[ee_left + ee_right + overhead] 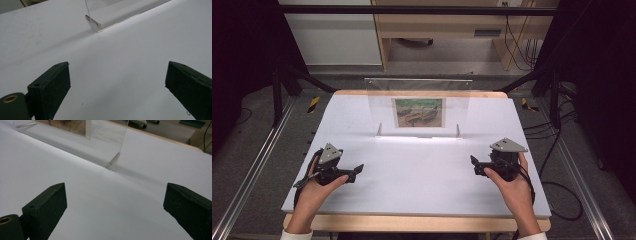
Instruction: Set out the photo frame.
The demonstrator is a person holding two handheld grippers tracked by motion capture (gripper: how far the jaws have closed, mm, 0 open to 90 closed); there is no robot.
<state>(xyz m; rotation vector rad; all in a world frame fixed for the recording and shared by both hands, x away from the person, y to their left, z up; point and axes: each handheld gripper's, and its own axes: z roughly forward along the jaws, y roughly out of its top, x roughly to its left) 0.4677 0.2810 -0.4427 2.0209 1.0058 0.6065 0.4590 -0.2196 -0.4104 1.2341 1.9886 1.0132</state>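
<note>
- A flat white rectangular tabletop with a pale wooden edge [412,222] carries everything.
- A clear upright acrylic panel holding a small printed picture [419,112] stands on the tabletop toward its far edge, roughly centred from side to side.
- The panel rests on two small feet, with a thin metal pin [92,20] at its lower corner.
- The white surface nearer than the panel is bare.

Left gripper [355,172] and right gripper [476,166] held low, apart, pointing inward, jaws spread wide
</note>
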